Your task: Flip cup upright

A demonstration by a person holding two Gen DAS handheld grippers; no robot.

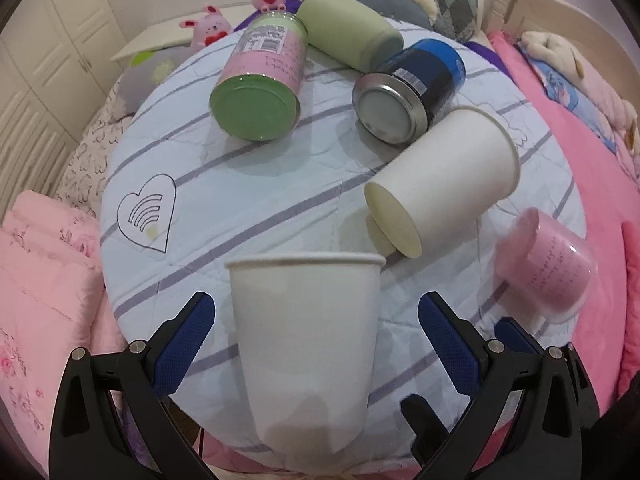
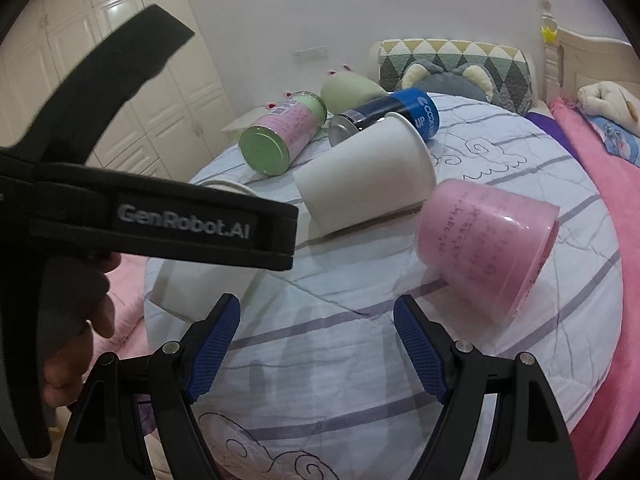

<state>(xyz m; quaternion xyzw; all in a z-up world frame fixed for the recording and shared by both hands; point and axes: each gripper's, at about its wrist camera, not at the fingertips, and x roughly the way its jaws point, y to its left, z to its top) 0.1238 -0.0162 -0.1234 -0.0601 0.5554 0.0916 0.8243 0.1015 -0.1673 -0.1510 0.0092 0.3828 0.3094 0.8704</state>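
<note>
Left gripper [image 1: 316, 344] is spread wide, textured blue pads [image 1: 184, 352] on either side of an upright white paper cup [image 1: 306, 344], gaps visible both sides, no contact. Cup stands rim up, rolled lip, smooth matte wall, tapered toward the base, near the front edge of the round table [image 1: 132, 240] (quilted pale blue cover with grey stripes and a stitched heart outline).

2nd white paper cup [image 1: 444, 180] lies on its side just behind it, recessed base facing the camera, mouth pointing away and right. Its rim is close to a dark blue jar [image 1: 412, 92] with a metal lid, also on its side; contact can't be told from either view.

Also lying down: a pink-and-green labelled tin [image 1: 260, 92] with a glossy green end, a matte sage-green cylinder [image 1: 348, 28] behind it, and a translucent pink cup [image 1: 548, 264] at the right edge of the table.

Right gripper [image 2: 316, 344] is spread wide too, nothing between its pads, hovering over bare quilt at the front of the table. The pink cup [image 2: 488, 244] sits just ahead-right of its right finger, apart from it.

Open cover: left half around the heart, and the front strip under the right gripper. Back centre is crowded. In the right wrist view the left gripper's body blocks most of the upright cup.
</note>
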